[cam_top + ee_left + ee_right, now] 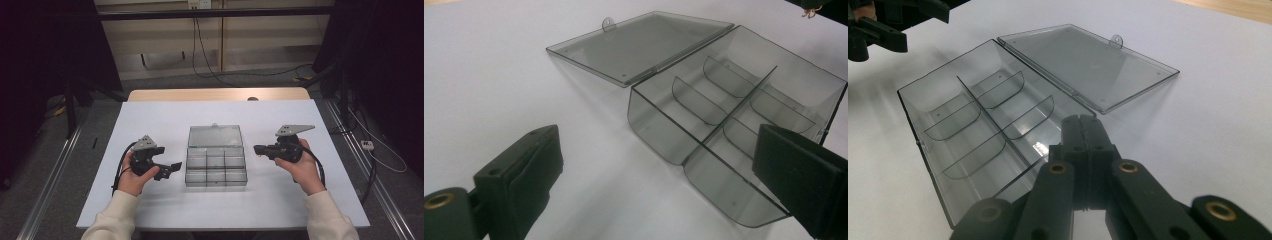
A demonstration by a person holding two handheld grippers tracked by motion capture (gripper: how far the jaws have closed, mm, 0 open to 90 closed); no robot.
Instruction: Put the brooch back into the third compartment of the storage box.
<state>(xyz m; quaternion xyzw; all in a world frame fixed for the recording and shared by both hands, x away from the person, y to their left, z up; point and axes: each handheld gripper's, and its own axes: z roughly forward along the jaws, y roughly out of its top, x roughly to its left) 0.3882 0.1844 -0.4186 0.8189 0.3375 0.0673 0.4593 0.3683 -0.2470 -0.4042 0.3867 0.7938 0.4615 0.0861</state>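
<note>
A clear plastic compartment box [216, 169] lies in the middle of the white table, empty, with curved dividers inside. Its lid [215, 135] is folded back flat on the far side. My left gripper [169, 170] is held just left of the box, jaws spread wide and empty. The left gripper view looks between those jaws onto the box [724, 125] and its lid [644, 45]. My right gripper [258, 149] hovers just right of the box, pointing at it. In the right gripper view its fingertips [1082, 131] are pressed together above the box's near corner [983, 120], with the lid [1093, 60] beyond.
The white table [150, 115] has a wooden strip [215, 94] along its far edge. Metal rails [55, 165] run along the floor on both sides, and cables [380, 150] lie on the floor at the right. Dark curtains flank the space.
</note>
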